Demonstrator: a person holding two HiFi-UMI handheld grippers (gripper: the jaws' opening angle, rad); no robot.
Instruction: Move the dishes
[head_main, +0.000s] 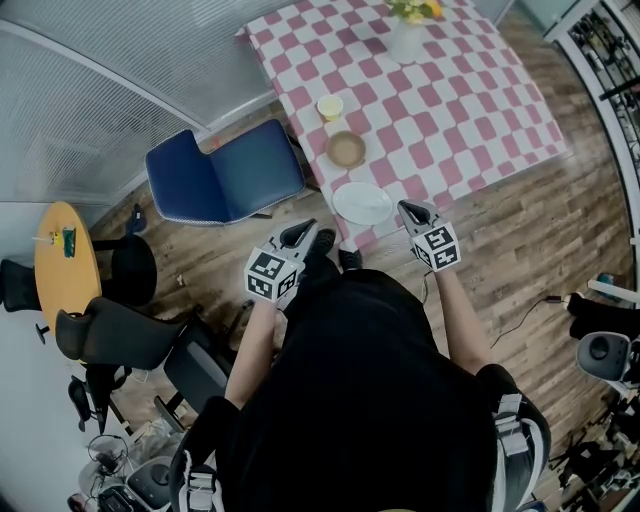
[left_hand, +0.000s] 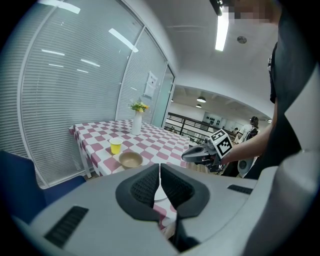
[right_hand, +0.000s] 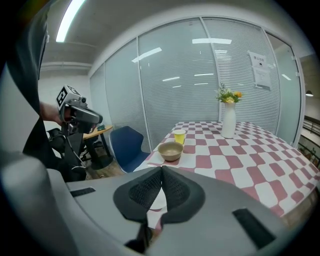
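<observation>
The tablecloth is matt cloth; the floor is smooth wood plank. The plate is smooth and glossy; the bowl is matt.

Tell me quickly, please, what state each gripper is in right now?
Left gripper: closed, holding nothing.
Right gripper: closed, holding nothing.
</observation>
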